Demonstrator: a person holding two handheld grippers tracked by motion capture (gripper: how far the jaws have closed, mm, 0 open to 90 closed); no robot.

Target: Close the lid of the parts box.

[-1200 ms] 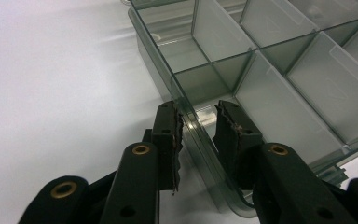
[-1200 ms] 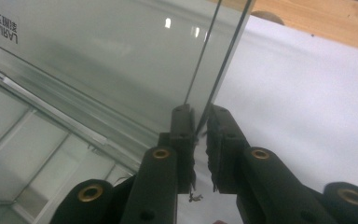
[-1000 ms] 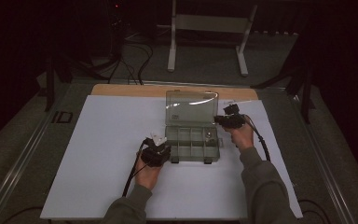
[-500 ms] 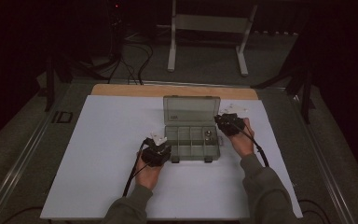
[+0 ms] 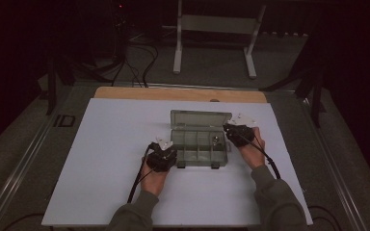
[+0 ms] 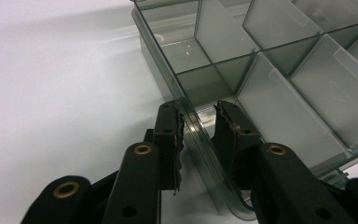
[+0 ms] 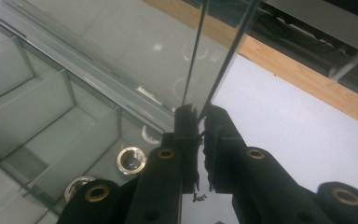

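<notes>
A clear plastic compartment box (image 5: 200, 148) sits mid-table on the white board, its lid (image 5: 200, 118) hinged at the back and partly raised. My left gripper (image 5: 172, 155) is at the box's front left corner. In the left gripper view, my left gripper (image 6: 198, 116) has its jaws closed on the box's wall (image 6: 189, 112). My right gripper (image 5: 229, 129) holds the lid's right edge. In the right gripper view, my right gripper (image 7: 199, 114) pinches that thin edge (image 7: 193, 60). Two metal rings (image 7: 131, 160) lie in a right-hand compartment.
The white board (image 5: 111, 159) covers the table, with a wooden strip (image 5: 135, 93) along its far edge. Behind the table stand a white metal frame (image 5: 217, 23) and dark cables (image 5: 135, 62) on the floor. A cable trails from each gripper toward the person.
The lid stood upright and tall; its top edge has come down lower. My right gripper moved down with it. The left gripper and the box stayed put.
</notes>
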